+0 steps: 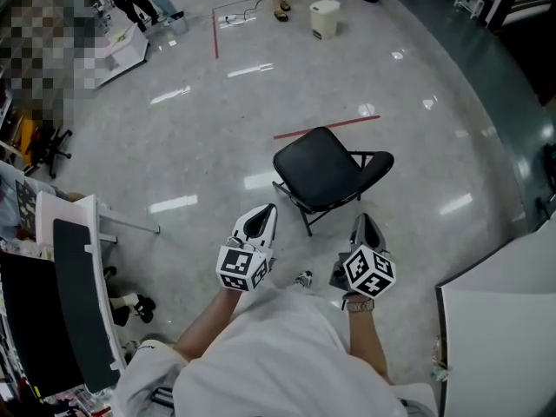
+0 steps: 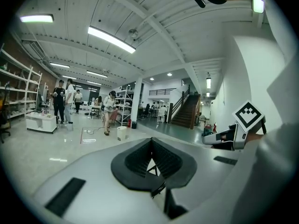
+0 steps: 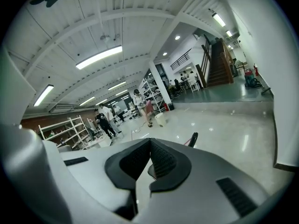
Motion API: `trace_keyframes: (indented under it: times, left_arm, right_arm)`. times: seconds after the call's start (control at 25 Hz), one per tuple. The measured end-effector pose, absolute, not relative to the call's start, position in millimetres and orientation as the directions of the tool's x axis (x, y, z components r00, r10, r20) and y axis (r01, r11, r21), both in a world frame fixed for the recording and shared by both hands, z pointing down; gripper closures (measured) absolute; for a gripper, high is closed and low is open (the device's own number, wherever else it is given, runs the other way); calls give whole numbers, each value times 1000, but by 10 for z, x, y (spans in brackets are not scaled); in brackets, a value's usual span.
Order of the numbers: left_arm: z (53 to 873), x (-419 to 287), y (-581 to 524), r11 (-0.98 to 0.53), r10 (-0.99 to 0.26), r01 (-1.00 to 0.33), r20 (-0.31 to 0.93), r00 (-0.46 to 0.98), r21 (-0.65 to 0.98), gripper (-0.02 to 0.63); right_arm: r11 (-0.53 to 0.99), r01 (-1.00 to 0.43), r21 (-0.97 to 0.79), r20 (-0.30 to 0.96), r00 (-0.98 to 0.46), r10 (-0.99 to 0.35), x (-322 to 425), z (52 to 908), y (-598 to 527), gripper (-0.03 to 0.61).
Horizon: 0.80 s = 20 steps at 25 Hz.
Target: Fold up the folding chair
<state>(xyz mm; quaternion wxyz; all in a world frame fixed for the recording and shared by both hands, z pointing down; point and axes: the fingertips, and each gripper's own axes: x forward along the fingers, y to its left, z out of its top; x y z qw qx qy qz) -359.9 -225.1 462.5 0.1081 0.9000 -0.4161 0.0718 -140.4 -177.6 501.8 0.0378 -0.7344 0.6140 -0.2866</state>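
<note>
the polished floor (image 1: pixel 200 129) of an open workshop carries the folding chair (image 1: pixel 326 176), which stands unfolded on its legs with the black seat down, just ahead of both grippers and roughly between their lines of aim. nothing about it looks folded yet. the left gripper (image 1: pixel 263 215) and the right gripper (image 1: pixel 366 222) are held side by side, low and pointed at the chair, each with its jaws pressed together on nothing. that seems sensible for an approach, since no part of the frame is within reach to pinch. their spacing suggests one is meant for the seat edge and the other for the backrest side. beyond the chair, away from the grippers, lies a strip of red tape (image 1: pixel 326 127), and far past it a white bin (image 1: pixel 325 18).
</note>
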Motion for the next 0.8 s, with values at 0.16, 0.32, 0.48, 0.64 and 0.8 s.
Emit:
trace_keyframes:
  times: [0.16,0.32,0.48,0.64,0.8]
  left_arm:
    - [4578,-3470,-2411,-638,-734,-761,207,647,117,603]
    - [4617,-3384,-2655,-655,-717,-746,213,663,120,603]
    - [4737,-3237,-2976,-680,-690,-722,220,689,129,603]
    - [4847,-3095,-3404,-717,-650,-685,229,725,133,603]
    - [4985,-2962,-3923,-743,-608,-651,251,754,157,603]
  right_arm:
    - [-250,-877,-410,384,83,-920,-1276,5013,-1897,574]
    - [-277,-873,-401,408,100,-907,-1221,5074,-2036,574]
    - [-305,-872,-384,430,124,-894,-1124,5176,-2203,574]
    - [-348,-864,-365,448,164,-879,-1040,5246,-2460,574]
    - [-416,-843,-342,497,213,-841,-939,5380,-2771,574]
